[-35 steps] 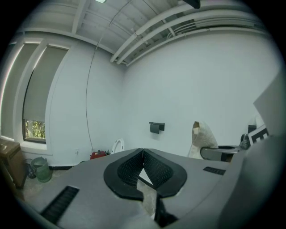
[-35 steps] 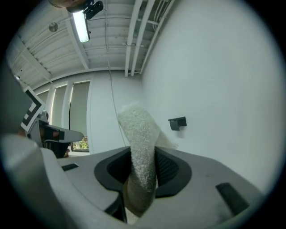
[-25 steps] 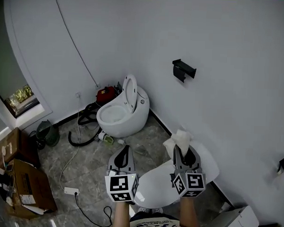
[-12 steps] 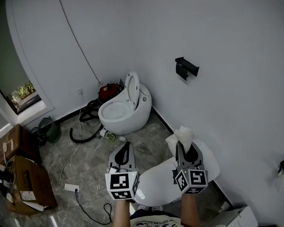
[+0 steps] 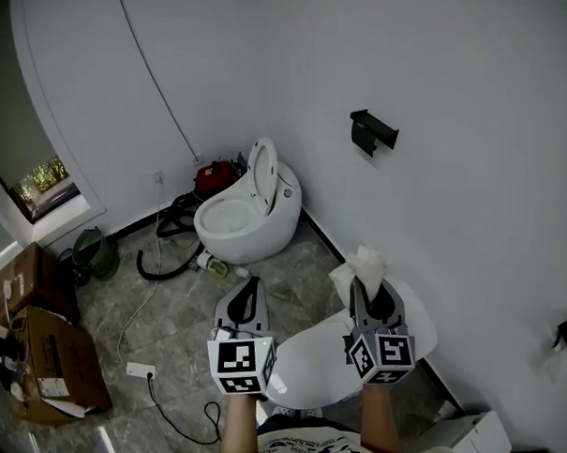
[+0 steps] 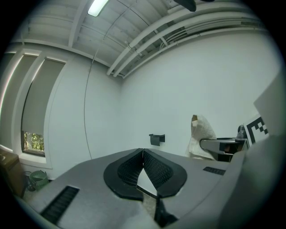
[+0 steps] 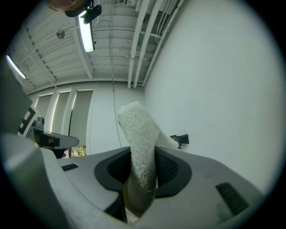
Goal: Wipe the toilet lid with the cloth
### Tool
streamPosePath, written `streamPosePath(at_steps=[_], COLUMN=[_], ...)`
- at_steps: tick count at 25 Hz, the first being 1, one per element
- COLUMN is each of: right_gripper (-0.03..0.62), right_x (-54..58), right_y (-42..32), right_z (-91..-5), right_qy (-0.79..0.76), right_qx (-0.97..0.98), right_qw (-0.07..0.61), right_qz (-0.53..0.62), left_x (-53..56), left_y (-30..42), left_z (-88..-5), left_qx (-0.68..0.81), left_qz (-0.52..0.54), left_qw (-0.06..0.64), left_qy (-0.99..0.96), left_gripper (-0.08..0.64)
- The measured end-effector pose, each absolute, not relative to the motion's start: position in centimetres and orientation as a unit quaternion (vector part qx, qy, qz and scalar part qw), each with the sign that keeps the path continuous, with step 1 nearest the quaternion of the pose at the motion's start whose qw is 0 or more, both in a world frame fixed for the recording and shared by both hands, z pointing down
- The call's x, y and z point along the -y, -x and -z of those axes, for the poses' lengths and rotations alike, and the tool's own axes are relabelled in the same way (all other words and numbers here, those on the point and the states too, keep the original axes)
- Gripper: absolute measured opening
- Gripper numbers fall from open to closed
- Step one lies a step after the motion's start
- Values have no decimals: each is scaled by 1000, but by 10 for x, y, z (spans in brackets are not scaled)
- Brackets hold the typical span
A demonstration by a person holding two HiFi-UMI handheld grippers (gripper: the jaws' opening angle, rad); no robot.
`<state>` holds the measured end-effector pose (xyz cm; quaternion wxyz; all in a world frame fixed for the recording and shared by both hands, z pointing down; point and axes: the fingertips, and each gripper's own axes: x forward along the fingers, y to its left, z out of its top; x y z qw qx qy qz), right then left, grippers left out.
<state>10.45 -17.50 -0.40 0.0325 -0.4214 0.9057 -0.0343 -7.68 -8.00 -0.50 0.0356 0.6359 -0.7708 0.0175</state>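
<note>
White walls and a grey stone floor (image 5: 167,319) enclose the room; a black holder (image 5: 372,133) is fixed to the wall on the right; a second toilet (image 5: 241,230) with its seat raised stands against the far wall, with a dark hose (image 5: 165,253) coiled beside it; cardboard boxes (image 5: 36,351) sit at the left edge. At the bottom of the head view, the closed white toilet lid (image 5: 317,365) lies below both grippers. The left gripper (image 5: 252,290) hangs over the floor just beside the lid's left edge; its jaws meet at the tips with nothing between them. The right gripper (image 5: 370,292) is over the rear part of the lid, near the wall; its jaws are clamped on the white cloth (image 5: 361,268), which stands up out of them in a bunched fold; whether the cloth touches the lid cannot be told.
</note>
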Motion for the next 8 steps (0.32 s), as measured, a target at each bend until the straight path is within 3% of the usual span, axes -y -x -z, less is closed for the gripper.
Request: streamPosePath(at_steps=[8], right_gripper=[118], right_x=[178], right_y=[-100], right_z=[1], right_qy=[421], right_qx=[-906], right_qw=[32], right_qz=[34], left_x=[86], left_y=[76], left_z=[4], left_qx=[768], left_qz=[-17], left_qw=[33], left_qy=[-639], left_gripper=[5])
